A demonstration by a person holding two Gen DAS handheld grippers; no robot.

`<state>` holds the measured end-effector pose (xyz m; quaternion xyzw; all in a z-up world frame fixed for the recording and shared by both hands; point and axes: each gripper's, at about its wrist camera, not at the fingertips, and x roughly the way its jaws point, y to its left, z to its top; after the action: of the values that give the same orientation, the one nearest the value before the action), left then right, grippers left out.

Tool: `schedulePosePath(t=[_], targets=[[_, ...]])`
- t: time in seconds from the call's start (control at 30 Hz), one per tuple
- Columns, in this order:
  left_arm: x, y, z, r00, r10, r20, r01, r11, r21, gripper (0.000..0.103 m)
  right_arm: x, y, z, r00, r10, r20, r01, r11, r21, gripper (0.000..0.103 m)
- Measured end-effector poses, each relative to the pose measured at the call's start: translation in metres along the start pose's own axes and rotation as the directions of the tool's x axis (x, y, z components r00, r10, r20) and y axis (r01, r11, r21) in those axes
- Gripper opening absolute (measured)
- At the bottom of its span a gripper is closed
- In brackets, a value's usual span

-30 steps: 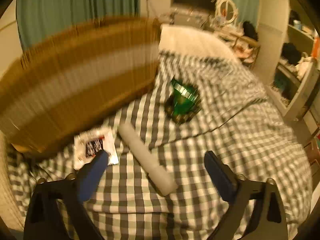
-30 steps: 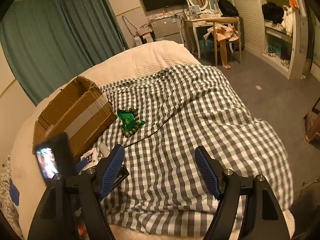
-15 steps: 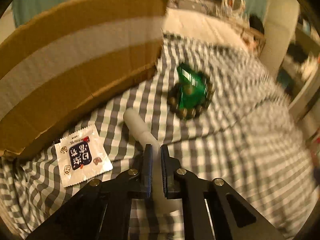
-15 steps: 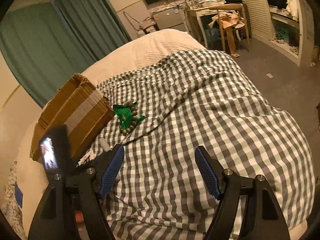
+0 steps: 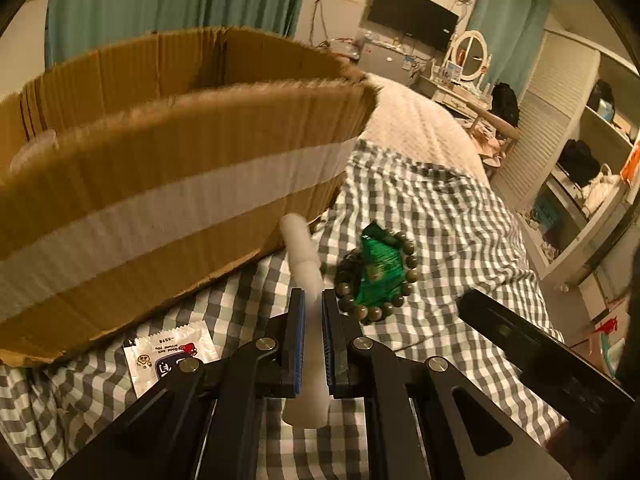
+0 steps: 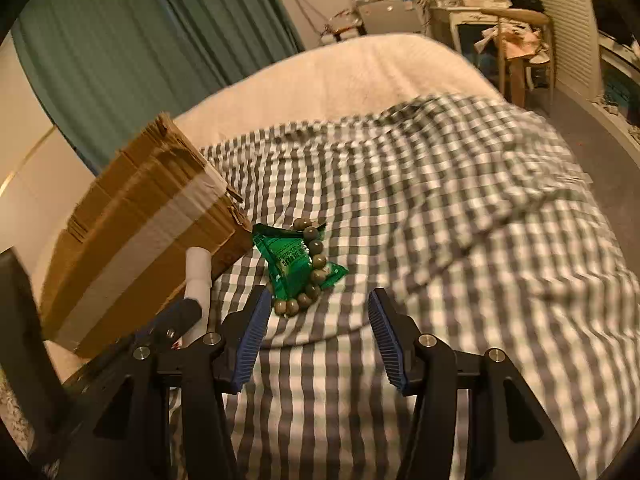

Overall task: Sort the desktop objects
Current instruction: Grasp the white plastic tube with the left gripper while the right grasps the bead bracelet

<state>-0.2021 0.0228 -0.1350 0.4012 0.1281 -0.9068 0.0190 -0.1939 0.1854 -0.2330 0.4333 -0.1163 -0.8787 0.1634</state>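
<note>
— Checked bedcover under everything; where's the tube?

— White tube [image 5: 305, 276] is pinched in my left fingers [image 5: 313, 344], its long axis pointing ahead at the cardboard box [image 5: 168, 184] just beyond. My right fingers [image 6: 316, 340] hang spread, empty, near the bead bracelet [image 6: 310, 276].

Both wrist views look forward and down over the bed [image 5: 440, 200], sharing box [image 5: 160, 184], bracelet [image 6: 310, 268].

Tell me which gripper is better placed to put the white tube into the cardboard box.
Left. The left gripper is shut on the white tube, right beside the cardboard box. The right gripper is open and holds nothing, nearer the bead bracelet.
</note>
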Motion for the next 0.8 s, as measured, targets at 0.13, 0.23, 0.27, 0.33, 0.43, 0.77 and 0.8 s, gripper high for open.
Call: schedulePosePath(t=[0.13, 0.23, 0.27, 0.33, 0.43, 0.77, 0.8], targets=[[0.013, 0.008, -0.002, 0.999, -0.014, -0.051, 0.012, 0.999, -0.029, 0.008, 0.031, -0.003, 0.006, 0.999, 0.031, -0.035, -0.031, 0.999, 0.016, 0.043], [0.017, 0.013, -0.001, 0.997, -0.024, -0.069, 0.020, 0.998, -0.061, 0.008, 0.043, -0.009, 0.010, 1.000, 0.019, -0.015, -0.018, 0.999, 0.048, 0.043], [0.016, 0.014, -0.001, 0.998, -0.025, -0.066, 0.021, 0.998, -0.063, 0.008, 0.048, -0.013, 0.011, 0.999, 0.042, -0.019, -0.041, 0.997, 0.070, 0.043], [0.020, 0.013, -0.002, 0.997, -0.026, -0.073, 0.022, 0.998, -0.052, 0.008, 0.058, -0.016, 0.012, 0.998, 0.050, -0.033, -0.047, 0.995, 0.087, 0.043], [0.024, 0.013, -0.003, 0.995, -0.033, -0.089, 0.028, 0.998, -0.051, 0.008, 0.069, -0.013, 0.014, 0.996, 0.073, -0.046, -0.069, 0.994, 0.083, 0.018], [0.022, 0.022, -0.003, 0.995, -0.027, -0.091, 0.018, 0.995, -0.099, 0.008, 0.025, 0.007, 0.017, 0.994, 0.105, 0.007, -0.105, 0.994, 0.042, 0.011], [0.021, 0.023, -0.002, 0.996, -0.034, -0.087, 0.024, 0.994, -0.110, 0.008, 0.017, 0.009, 0.017, 0.993, 0.116, 0.012, -0.116, 0.992, 0.051, 0.011]])
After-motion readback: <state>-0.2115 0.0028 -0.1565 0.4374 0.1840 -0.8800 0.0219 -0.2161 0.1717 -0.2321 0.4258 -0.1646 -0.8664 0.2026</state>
